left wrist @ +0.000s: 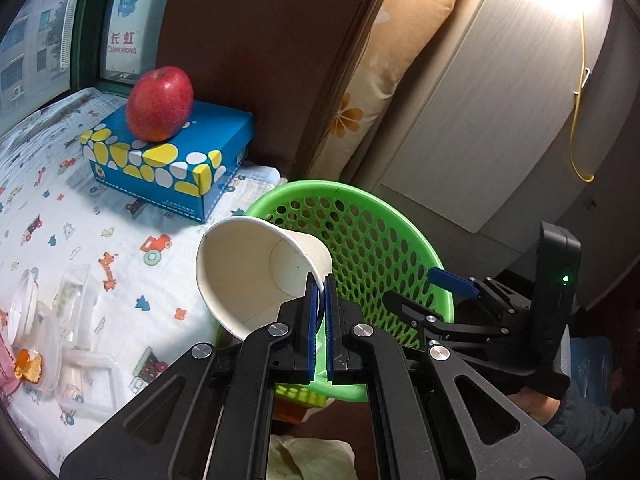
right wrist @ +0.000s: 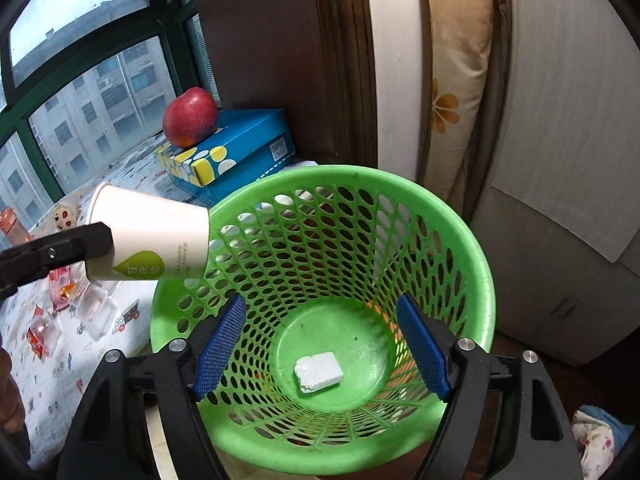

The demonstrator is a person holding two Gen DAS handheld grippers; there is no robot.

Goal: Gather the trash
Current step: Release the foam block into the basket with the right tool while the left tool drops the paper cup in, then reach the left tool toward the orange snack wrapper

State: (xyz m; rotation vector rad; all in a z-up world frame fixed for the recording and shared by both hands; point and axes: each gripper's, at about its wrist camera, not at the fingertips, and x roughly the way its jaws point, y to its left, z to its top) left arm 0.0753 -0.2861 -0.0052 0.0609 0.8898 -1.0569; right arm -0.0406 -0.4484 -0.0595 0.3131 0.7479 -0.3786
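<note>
Left wrist view: the paper cup (left wrist: 256, 272) lies tipped on its side, mouth toward the camera, with its rim pinched between the blue pads of the left gripper (left wrist: 319, 308), whose jaws are pressed together on the cup wall. The cup hangs just at the near left edge of the green basket (left wrist: 384, 240), its base end overlapping the basket's rim. To the right, over the basket's far side, stands the right gripper (left wrist: 440, 300), held by a hand (left wrist: 532, 404) low at the right.

In the right wrist view the cup (right wrist: 152, 236) comes in from the left, clamped by the black finger of the left gripper (right wrist: 60, 252), its base touching or just above the basket's (right wrist: 460, 232) left rim; a green leaf mark shows on its side. The right gripper (right wrist: 322, 344) hovers over the basket with its blue pads spread wide and nothing between them. Below the gap, on the basket floor, lies a white foam block (right wrist: 319, 372).

Farther left, a patterned cloth (left wrist: 80, 216) bears clear plastic containers (left wrist: 76, 320) and wrappers. Beyond the cup a blue box (left wrist: 176, 160) with yellow and white spots sits on the cloth, and a red apple (left wrist: 160, 104) rests on top of it. A window (right wrist: 80, 92) lies at the far left, a flowered cushion (right wrist: 456, 92) at the far right.
</note>
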